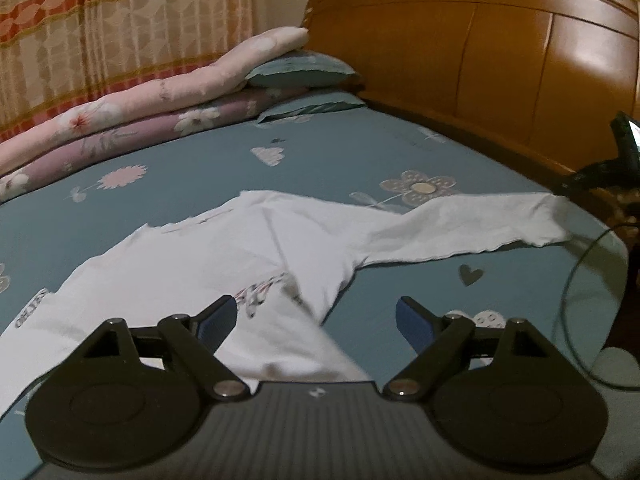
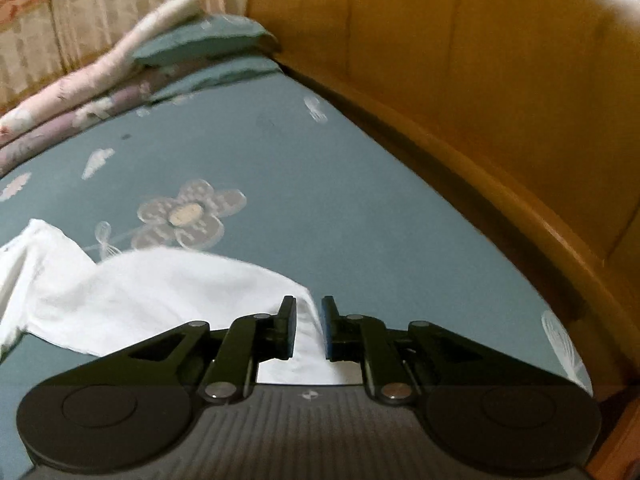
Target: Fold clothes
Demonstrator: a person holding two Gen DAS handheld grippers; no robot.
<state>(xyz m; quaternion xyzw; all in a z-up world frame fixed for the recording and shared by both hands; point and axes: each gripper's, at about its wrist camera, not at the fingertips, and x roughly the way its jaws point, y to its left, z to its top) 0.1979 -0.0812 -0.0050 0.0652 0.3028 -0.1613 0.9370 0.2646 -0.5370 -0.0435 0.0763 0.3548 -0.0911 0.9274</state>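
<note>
My left gripper (image 1: 316,316) hangs with its jaws wide and empty over the near part of the white shirt (image 1: 208,264), while my right gripper (image 2: 309,326) has its jaws slightly parted with the sleeve end (image 2: 308,344) lying between them; I cannot tell whether the pads (image 2: 328,332) touch the cloth. The shirt lies on the teal sheet (image 1: 328,152) with one flap turned over its body, so I judge a first fold done. Farther out the sleeve (image 1: 480,224) stretches unfolded toward the headboard (image 1: 500,60), so it and the final halving remain.
</note>
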